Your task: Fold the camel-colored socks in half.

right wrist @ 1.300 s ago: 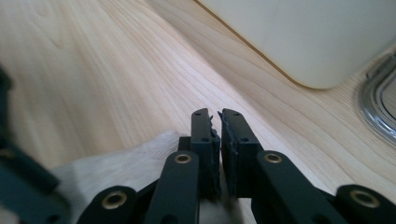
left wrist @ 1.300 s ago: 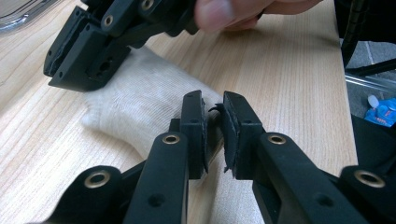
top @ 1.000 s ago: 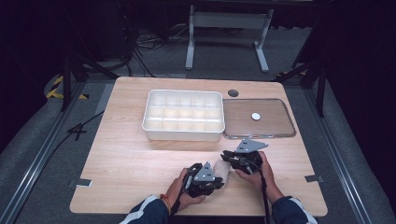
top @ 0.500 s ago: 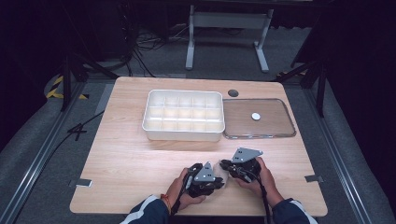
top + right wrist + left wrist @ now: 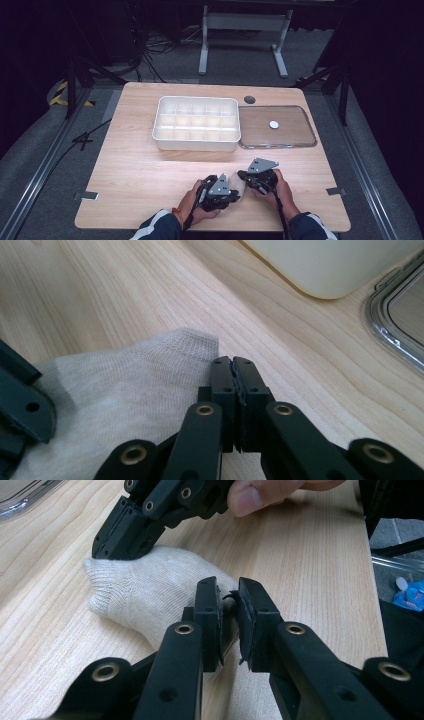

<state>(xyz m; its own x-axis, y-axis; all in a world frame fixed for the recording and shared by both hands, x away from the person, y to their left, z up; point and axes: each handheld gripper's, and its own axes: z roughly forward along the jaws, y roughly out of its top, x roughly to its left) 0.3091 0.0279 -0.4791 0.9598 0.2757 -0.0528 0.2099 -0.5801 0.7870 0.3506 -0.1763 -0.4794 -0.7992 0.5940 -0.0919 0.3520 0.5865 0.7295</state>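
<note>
Lying on the table (image 5: 130, 190) between both tongs, a sock (image 5: 145, 587) is pinched at one edge by the left tongs (image 5: 229, 614). Right tongs (image 5: 232, 385), just clamped together, are pressed at its cuff, seemingly for stretching it flat.

Divided tray (image 5: 197, 124) beyond bare tabletop (image 5: 135, 170)

Both claws (image 5: 239, 184) clamped, tips nearly together
</note>
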